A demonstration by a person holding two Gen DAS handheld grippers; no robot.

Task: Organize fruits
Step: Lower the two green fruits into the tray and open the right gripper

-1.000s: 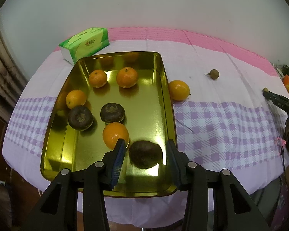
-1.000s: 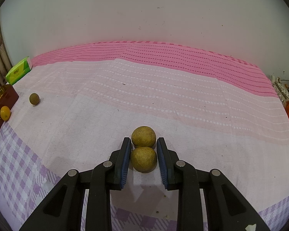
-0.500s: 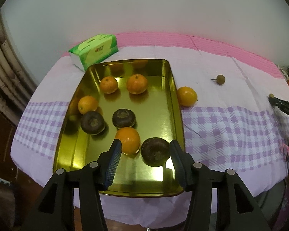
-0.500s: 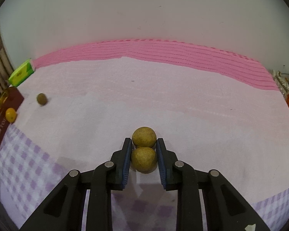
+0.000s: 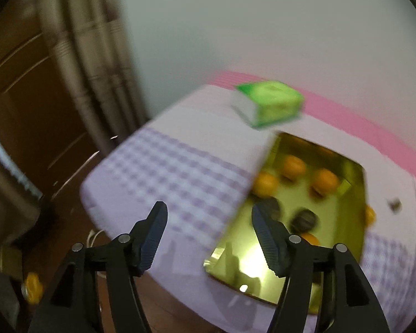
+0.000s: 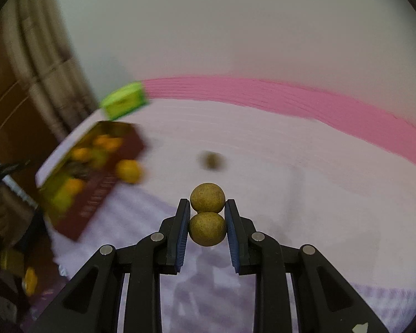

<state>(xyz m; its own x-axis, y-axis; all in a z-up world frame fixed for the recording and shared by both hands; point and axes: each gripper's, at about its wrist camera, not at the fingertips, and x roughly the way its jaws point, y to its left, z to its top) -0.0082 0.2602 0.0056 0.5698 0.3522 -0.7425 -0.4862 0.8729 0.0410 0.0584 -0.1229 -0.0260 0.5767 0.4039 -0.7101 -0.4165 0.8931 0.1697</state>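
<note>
My right gripper is shut on a pair of joined brown longans, held above the tablecloth. Another longan lies on the cloth ahead, with an orange beside the gold tray. In the blurred left wrist view, my left gripper is open and empty over the table's left corner. The gold tray lies to its right, holding several oranges and dark round fruits. An orange and a longan lie outside the tray's right wall.
A green tissue box stands behind the tray; it also shows in the right wrist view. The table's left edge drops to a brown floor. A curtain and a wooden door stand at the left.
My left gripper has swung left, off the tray to the table's corner, still open. My right gripper has lifted the longan pair and turned left toward the tray.
</note>
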